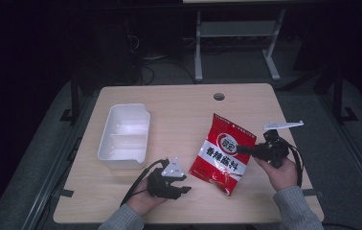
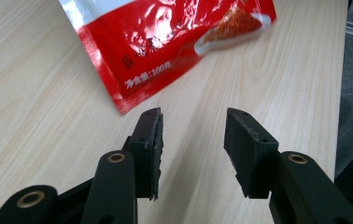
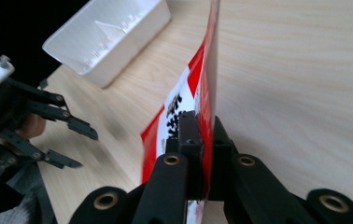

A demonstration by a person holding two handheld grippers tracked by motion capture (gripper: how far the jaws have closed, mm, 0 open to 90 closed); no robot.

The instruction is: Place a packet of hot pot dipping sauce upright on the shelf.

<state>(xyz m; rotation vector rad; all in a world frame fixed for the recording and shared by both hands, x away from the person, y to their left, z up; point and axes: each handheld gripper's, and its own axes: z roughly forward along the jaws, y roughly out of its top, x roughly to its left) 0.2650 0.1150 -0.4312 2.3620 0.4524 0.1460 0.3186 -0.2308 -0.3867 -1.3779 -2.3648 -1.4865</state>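
Right gripper (image 1: pixel 246 149) clamps the red snack bag (image 1: pixel 224 153) by its 3 o'clock edge, at table (image 1: pixel 179 100) centre-right, lifted on that side. Left gripper (image 1: pixel 185 184) sits at 7 o'clock of the bag, jaws apart, holding nothing, aimed at the bag's lower corner. White tray (image 1: pixel 124 136) lies empty at 9 o'clock. Probably mid-pickup; next move likely carries the bag to the tray, or the left gripper closes on the corner.
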